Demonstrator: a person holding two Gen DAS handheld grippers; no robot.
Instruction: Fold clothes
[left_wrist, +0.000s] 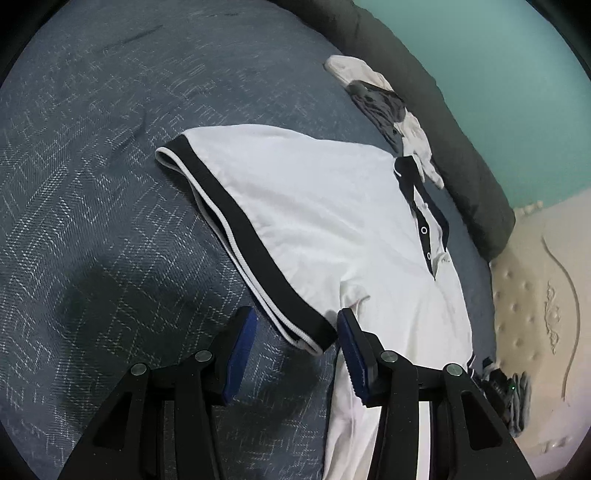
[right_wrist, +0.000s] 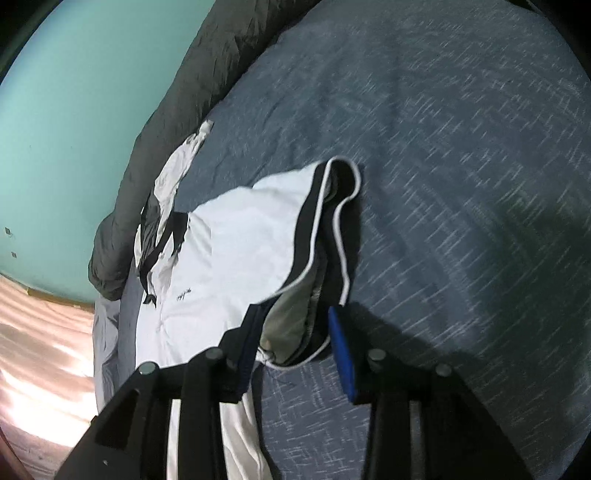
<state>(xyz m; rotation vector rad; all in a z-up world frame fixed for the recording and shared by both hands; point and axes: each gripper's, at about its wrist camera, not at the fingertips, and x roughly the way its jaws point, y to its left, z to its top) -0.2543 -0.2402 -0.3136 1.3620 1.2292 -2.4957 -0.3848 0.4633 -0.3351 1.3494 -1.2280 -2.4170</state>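
A home bedroom: a bed (left_wrist: 92, 166) with blue patterned cover, a cream tufted headboard (left_wrist: 535, 295) beside it, teal wall (left_wrist: 498, 74) behind.

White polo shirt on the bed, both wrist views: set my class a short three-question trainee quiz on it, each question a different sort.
1. True or false: the white polo shirt lies on a blue bedspread.
2. What colour is the band on the sleeve cuff?
3. Is the left gripper A) clamped on the cuff, or B) open around it?

Key: 1 true; 2 black with a white edge; 3 B.
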